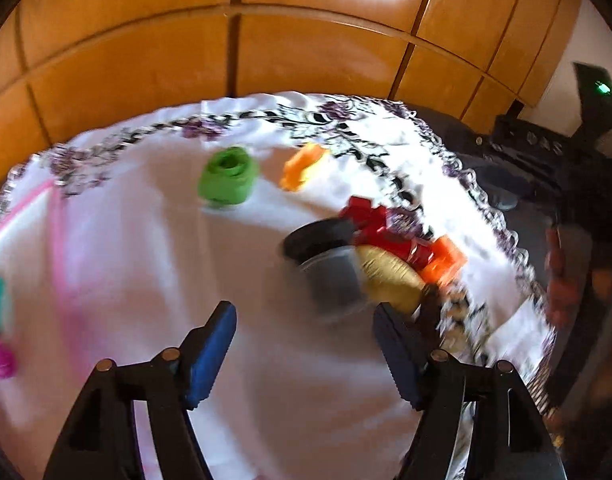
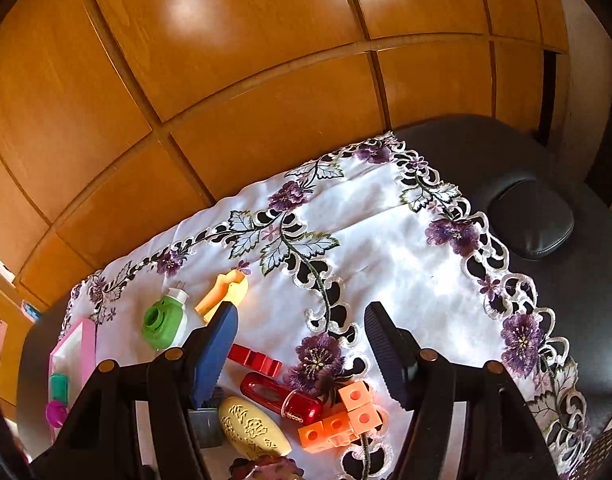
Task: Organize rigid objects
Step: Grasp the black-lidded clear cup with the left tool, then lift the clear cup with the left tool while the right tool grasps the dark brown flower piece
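Small rigid objects lie on a white embroidered cloth (image 2: 385,240). In the right wrist view I see a green toy camera (image 2: 162,322), an orange-yellow piece (image 2: 224,294), a red block (image 2: 256,359), a red capsule (image 2: 282,396), a yellow oval (image 2: 252,428), orange cubes (image 2: 341,416) and a grey cup (image 2: 204,426). My right gripper (image 2: 302,354) is open and empty above them. In the blurred left wrist view my left gripper (image 1: 306,352) is open and empty, just short of the grey cup (image 1: 329,276), yellow oval (image 1: 389,276) and orange cubes (image 1: 443,260).
A pink tray (image 2: 72,356) holding teal and magenta pieces sits at the cloth's left end. A wooden panelled wall (image 2: 226,80) stands behind the table. A black padded seat (image 2: 529,220) is at the right. The green camera (image 1: 228,176) and orange-yellow piece (image 1: 302,166) lie further back.
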A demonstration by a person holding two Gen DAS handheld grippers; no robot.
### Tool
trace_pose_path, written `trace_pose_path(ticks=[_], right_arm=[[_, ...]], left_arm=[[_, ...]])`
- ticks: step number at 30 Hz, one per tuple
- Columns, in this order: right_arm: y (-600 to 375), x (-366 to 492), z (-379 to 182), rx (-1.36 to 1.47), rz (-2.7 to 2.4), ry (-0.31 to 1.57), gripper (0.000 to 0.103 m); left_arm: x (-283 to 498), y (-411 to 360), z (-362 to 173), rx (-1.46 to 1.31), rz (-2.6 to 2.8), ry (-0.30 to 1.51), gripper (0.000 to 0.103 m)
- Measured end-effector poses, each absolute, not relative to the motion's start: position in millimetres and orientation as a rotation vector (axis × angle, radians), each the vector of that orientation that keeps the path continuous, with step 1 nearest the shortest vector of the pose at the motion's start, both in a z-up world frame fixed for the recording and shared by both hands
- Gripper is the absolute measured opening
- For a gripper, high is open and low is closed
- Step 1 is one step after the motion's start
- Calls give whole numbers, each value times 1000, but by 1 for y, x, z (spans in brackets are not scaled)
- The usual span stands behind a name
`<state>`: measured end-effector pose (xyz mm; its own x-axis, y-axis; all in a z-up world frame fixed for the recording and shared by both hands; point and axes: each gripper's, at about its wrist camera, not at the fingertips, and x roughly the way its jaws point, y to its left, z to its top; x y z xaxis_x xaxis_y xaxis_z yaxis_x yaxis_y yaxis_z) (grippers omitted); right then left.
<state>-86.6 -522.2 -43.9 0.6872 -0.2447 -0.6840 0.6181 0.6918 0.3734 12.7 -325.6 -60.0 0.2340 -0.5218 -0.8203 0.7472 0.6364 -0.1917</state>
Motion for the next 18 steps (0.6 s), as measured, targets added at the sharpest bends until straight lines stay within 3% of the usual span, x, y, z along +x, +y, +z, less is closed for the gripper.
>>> trace_pose_path(ticks=[3,8,9,10,12,18], right_arm=[[-522,-86,-44,646,-508,642,67],[-522,-85,-44,656,-495,641,67],[-523,-85,-44,657,-494,642,67],[-523,-84,-44,655,-493,645,67],[-522,-83,-45,649,-490,650,67],[-520,-77,-49,645,-466,677,67]], left_arm=[[21,-347,-68,245,-883,1029,78],[47,-370,-94,208,-839,1106,76],[52,-372,-100,196,-834,1123,69],[55,-371,-104,175,-847,1143,55],[58,-367,-106,123,-873,1155,44],[43,-332,-105,151,-892,1114,44]])
